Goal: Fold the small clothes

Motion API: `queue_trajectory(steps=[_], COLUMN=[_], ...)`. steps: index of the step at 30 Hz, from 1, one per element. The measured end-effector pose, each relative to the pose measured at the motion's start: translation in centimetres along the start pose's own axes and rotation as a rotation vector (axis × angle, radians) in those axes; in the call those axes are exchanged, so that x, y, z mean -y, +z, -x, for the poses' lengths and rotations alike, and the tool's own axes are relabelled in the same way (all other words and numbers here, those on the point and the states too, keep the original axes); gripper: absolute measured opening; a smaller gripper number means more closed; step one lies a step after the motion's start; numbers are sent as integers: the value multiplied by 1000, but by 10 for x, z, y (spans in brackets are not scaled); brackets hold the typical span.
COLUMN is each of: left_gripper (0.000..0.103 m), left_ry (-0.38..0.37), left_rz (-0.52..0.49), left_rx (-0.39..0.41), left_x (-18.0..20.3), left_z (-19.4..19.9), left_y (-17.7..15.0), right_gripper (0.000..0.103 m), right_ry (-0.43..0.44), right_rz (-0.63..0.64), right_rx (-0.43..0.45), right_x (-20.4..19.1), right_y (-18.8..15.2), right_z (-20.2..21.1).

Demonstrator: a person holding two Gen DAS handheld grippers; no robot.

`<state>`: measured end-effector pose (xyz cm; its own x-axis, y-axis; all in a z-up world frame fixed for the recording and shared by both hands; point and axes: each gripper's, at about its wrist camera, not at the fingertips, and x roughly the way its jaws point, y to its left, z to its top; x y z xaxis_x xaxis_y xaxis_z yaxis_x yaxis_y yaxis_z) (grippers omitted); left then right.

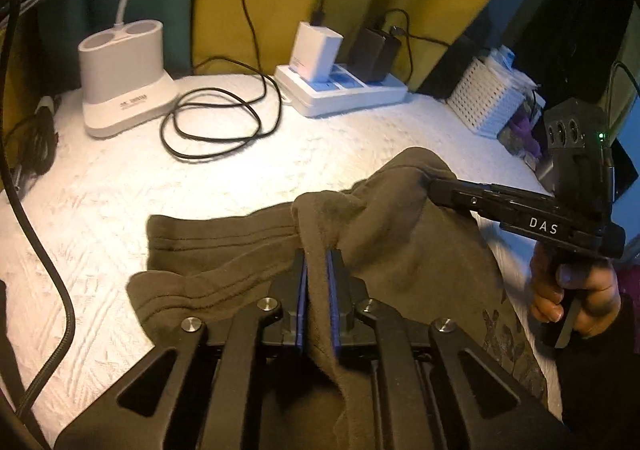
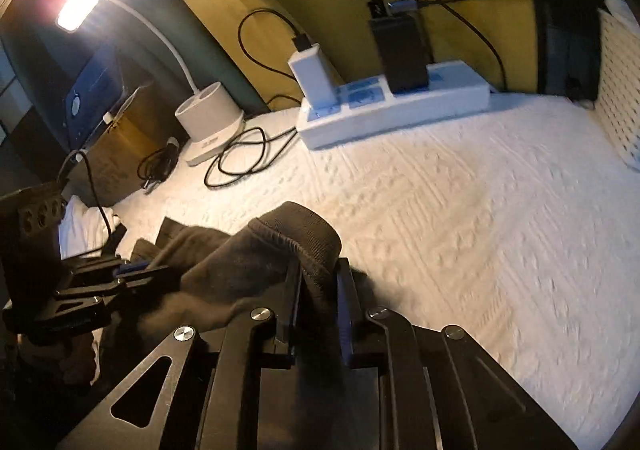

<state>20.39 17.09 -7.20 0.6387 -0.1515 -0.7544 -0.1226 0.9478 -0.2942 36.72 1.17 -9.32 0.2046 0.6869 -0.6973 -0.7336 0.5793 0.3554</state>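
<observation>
Fabric of a dark olive-brown fleece garment (image 1: 248,250) lies on the white quilted bed cover (image 1: 120,178) and rises between the blue-padded fingers (image 1: 303,282) of the left gripper (image 1: 318,270), which are narrow and pinch a fold. At three o'clock the right gripper (image 1: 430,186) bites the raised edge. At eleven o'clock stands a white lamp base (image 1: 124,78); at twelve, a white power strip (image 1: 340,90).

In the right wrist view, the garment's ribbed hem (image 2: 296,242) is clamped between the right gripper's (image 2: 320,282) narrow fingers. The left gripper (image 2: 136,270) holds cloth at nine o'clock.
</observation>
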Motion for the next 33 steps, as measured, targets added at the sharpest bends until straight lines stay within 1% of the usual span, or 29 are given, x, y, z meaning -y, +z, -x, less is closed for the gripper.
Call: queue_trajectory(steps=[4,6,8,9,10,11,13,15,18,21,25,26,28,29,30,33], left_gripper=[6,6,4,1,1,1,1,1,2,2,4,8,27,47,57,57], left_ry=[9,27,55,71,80,83,91,96,114,134,126,119,111,106,96,87], left_rz=[13,7,10,21,28,33,46,42,39,39,41,37,26,19,14,-17], left_rx=[43,69,70,60,51,38,14,9,5,0,10,13,13,14,15,-7], left_x=[-2,-3,-7,-12,-16,-20,-26,-24,-21,-17,-12,-9,-2,2,7,20], left_z=[14,21,19,15,12,7,-2,-2,3,13,28,33,39,42,45,48], left_y=[5,7,9,9,9,8,4,2,5,5,1,-2,-7,-11,-15,-27], right_gripper=[13,13,13,14,14,17,21,31,42,43,43,43,43,43,43,44], right_ry=[-9,-26,-59,-84,-104,-116,-122,-156,-205,-236,-258,-258,-261,-262,-264,-269], right_rz=[41,54,64,70,69,62,64,78,89,94,106,105,104,106,106,112], right_rx=[6,6,-16,-41,-58,-69,-56,-53,-35,-23,-20,-19,-22,-25,-29,-39], right_x=[-11,-14,-14,-13,-12,-10,-9,-12,-13,-14,-19,-20,-23,-23,-25,-28], right_y=[11,15,16,15,14,12,10,10,11,9,-2,-5,-11,-14,-18,-28], right_z=[-3,-5,-13,-21,-27,-31,-31,-28,-19,-8,4,6,10,11,12,11])
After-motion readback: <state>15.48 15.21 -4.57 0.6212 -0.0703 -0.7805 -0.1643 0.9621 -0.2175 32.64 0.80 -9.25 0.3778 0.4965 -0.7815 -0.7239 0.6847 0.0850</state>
